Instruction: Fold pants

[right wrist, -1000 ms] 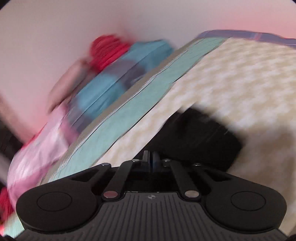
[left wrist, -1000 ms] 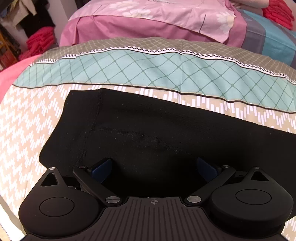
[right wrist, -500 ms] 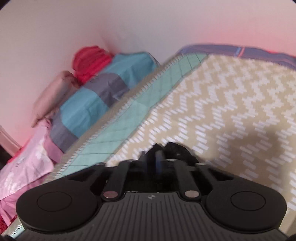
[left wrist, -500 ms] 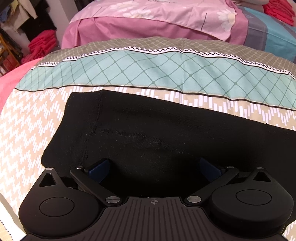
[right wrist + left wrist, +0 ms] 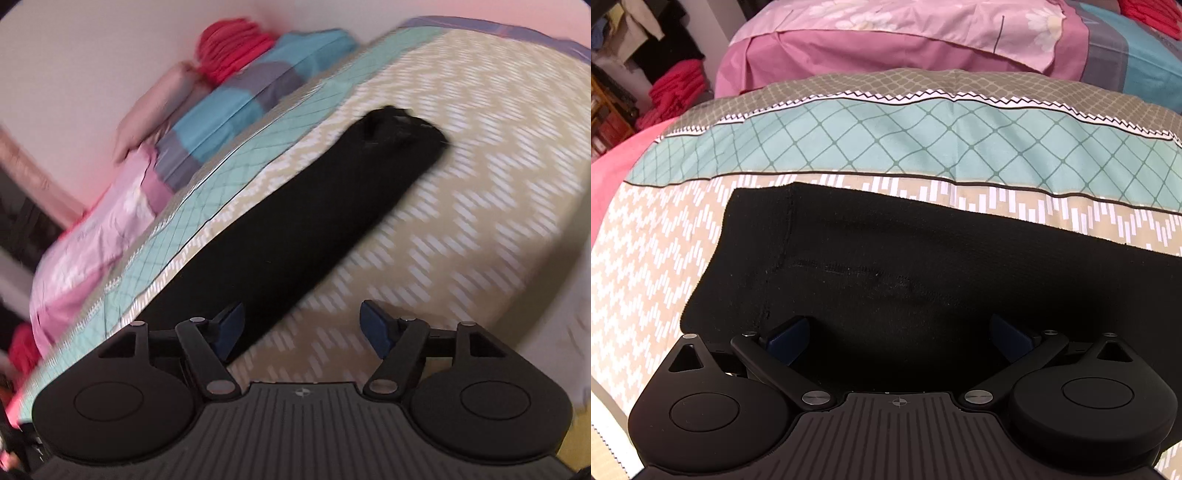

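black pants lay long and flat near the bed's teal border; soft, limp knit, best pinched at hem corners. right gripper had just been opening, nothing between; left gripper spread above cloth.

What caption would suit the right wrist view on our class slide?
Open right gripper above the patterned bedspread, jaws just opened and empty, beside long black pants laid in a strip.

No legible text or labels anywhere.
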{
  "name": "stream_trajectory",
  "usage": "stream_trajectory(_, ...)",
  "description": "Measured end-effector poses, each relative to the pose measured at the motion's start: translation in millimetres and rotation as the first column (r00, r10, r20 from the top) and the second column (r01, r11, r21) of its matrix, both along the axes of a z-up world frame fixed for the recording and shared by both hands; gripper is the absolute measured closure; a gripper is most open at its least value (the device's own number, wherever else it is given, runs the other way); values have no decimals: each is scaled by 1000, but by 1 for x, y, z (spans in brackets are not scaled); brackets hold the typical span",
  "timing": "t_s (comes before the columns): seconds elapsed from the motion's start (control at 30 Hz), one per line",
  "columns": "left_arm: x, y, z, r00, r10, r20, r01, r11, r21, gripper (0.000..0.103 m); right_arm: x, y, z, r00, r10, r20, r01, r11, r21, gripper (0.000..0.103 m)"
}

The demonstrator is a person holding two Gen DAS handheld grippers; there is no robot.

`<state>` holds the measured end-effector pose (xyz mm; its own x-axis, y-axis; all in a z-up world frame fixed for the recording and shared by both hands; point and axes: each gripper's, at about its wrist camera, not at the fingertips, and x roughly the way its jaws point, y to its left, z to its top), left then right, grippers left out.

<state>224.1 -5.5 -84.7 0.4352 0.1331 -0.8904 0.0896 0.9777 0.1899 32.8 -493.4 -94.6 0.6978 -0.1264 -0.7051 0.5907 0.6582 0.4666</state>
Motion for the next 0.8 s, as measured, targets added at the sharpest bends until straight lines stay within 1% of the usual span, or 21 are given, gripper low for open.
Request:
stream_trajectory(0.13,0,-2,0,1000,-8,1,8,1000,13,0,26,-12,0,999,32,37,-32,999,9,28)
stream_trajectory(0.2,-1,-3,0,1000,-14,4,14,1000,18,0,36,-17,-3,998,33,51,-33,999,-9,28)
stream_trajectory(0.23,-1,-3,0,1000,-18,5,18,1000,20,0,40,-19,-5,998,23,61,-22,1000,-18,29)
stream_trajectory(0.3,-1,-3,0,1000,-23,7,23,1000,21,0,41,-20,-7,996,-32,86,31,999,3,27)
stream_trajectory(0.33,-1,-3,0,1000,-24,7,24,1000,20,0,40,-17,-6,995,-51,86,50,999,10,27)
stream_trajectory(0.43,0,-2,0,1000,-23,4,23,1000,14,0,34,0,-7,995,-2,102,2,1000,0,27)
stream_trajectory(0.5,2,-1,0,1000,-22,-1,22,1000,8,0,32,4,-9,994,39,105,-34,998,-46,27)
stream_trajectory(0.53,2,-1,0,1000,-23,-3,23,1000,6,0,33,0,-11,993,40,109,-35,998,-51,29)
stream_trajectory(0.6,3,0,0,1000,-25,-3,25,1000,3,0,36,-14,-13,992,-11,129,13,1000,-11,36)
stream_trajectory(0.7,2,1,-1,1000,-27,4,27,1000,2,0,40,-30,-14,980,-101,171,91,994,66,40)
stream_trajectory(0.77,2,1,-2,1000,-30,4,30,1000,3,0,38,-28,-12,979,-138,151,127,989,78,40)
stream_trajectory(0.8,3,1,-1,1000,-31,1,31,1000,1,0,35,-23,-11,979,-151,136,143,987,69,37)
